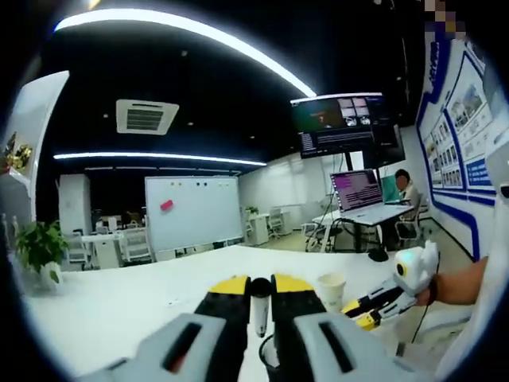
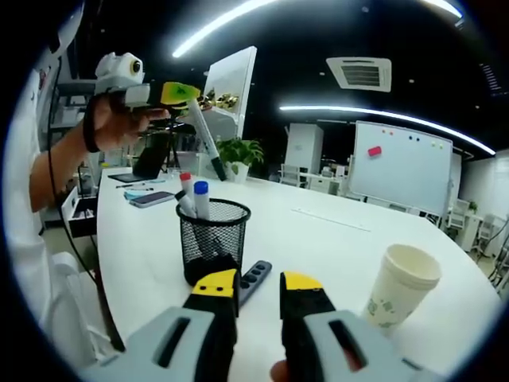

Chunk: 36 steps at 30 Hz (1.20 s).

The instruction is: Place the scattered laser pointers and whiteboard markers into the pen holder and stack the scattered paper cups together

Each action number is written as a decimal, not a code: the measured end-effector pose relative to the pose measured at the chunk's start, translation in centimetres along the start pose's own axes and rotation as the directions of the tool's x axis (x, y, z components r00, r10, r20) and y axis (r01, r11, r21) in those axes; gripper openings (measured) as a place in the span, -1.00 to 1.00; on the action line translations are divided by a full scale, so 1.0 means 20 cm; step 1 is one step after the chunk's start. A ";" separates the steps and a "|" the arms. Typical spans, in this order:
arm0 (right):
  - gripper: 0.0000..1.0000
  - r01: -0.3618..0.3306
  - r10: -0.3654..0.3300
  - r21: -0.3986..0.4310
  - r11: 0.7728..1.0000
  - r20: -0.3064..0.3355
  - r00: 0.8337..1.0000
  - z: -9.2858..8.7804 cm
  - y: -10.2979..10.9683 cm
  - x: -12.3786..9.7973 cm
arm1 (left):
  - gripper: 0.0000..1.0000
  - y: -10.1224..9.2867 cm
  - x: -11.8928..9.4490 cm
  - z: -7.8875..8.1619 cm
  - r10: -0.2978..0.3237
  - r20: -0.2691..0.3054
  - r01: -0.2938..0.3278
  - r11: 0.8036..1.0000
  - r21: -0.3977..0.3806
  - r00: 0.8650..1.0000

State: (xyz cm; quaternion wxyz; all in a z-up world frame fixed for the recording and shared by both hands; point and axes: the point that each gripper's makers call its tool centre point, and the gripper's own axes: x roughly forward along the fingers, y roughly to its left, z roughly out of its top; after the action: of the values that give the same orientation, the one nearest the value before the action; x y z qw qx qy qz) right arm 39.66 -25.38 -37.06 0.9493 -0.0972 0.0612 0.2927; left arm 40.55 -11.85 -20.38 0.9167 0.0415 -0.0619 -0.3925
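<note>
White tabletop (image 1: 119, 306) is spreading across the lower left gripper view, where we are clenching a marker (image 1: 259, 306) in our left gripper (image 1: 260, 296) near a paper cup (image 1: 331, 290) at lower right. Turning to the right gripper view, our right gripper (image 2: 258, 288) is hanging open, empty, and the pen holder (image 2: 211, 237) is standing at centre; we should be lowering the marker upright over its rim.
</note>
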 end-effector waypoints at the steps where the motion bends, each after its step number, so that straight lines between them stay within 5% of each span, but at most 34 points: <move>1: -0.59 0.001 -0.001 0.000 1.000 -0.002 1.000 0.00 0.00 0.00 | -0.78 -0.01 0.00 0.00 -0.010 0.000 0.010 1.000 -0.005 1.000; 36: -0.59 0.006 -0.006 0.007 1.000 -0.006 1.000 -0.02 0.00 -0.01 | -0.78 -0.07 0.04 -0.11 -0.058 -0.052 0.057 0.998 -0.010 0.997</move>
State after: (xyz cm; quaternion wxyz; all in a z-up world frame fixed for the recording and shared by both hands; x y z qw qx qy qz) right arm 39.56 -25.62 -37.41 0.9504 -0.0948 0.0650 0.2892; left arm 40.42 -13.23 -22.59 0.9065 0.0495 -0.0350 -0.4179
